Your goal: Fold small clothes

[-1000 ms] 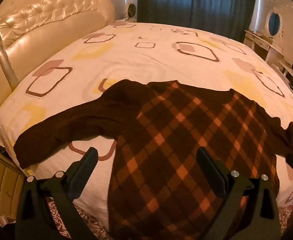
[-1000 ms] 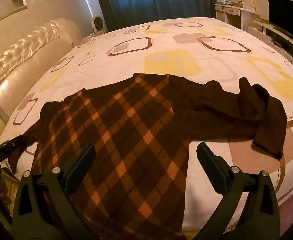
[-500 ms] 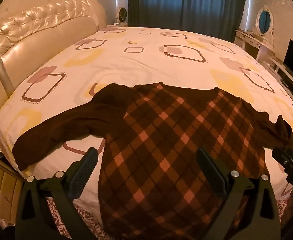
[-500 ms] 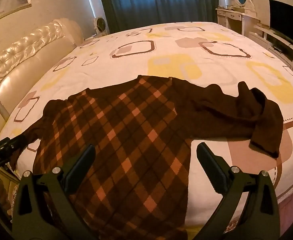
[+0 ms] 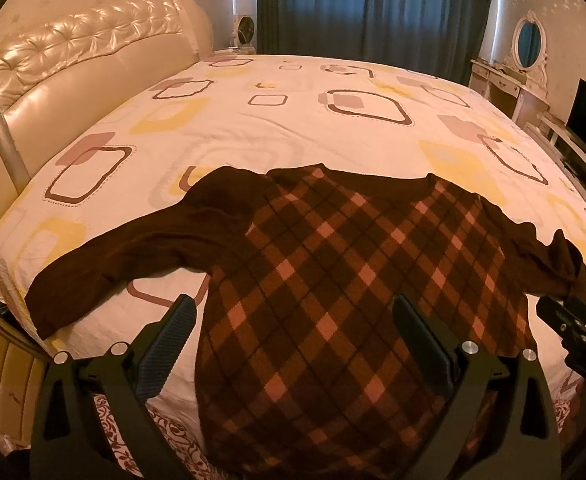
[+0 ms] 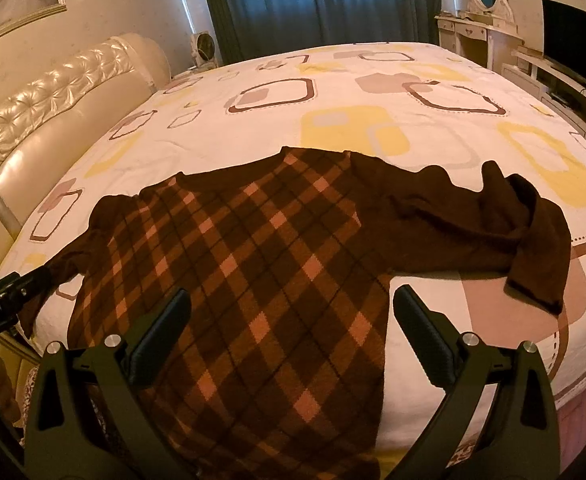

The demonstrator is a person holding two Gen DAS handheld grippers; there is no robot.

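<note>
The dark brown knitted sweater with an orange diamond check looks soft and matt; the cream printed cotton bedsheet is smooth, faintly creased; the tufted cream leather headboard shines glossy; the left black plastic tool is matt, its ribbed finger pads rough, its screws bright metal.

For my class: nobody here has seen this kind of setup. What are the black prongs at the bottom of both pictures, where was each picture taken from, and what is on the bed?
There is no robot here. A person holds a two-finger gripper in each hand, and each one carries a wide-angle camera that looks forward along its fingers. The black prongs are those fingers.

One picture comes from the left gripper, the other from the right gripper. Both are open and hold nothing.

On the bed lies a brown checked sweater, spread out, its hem hanging over the near edge. The left sleeve lies straight; the right sleeve is crumpled. No fold has been made yet.
</note>
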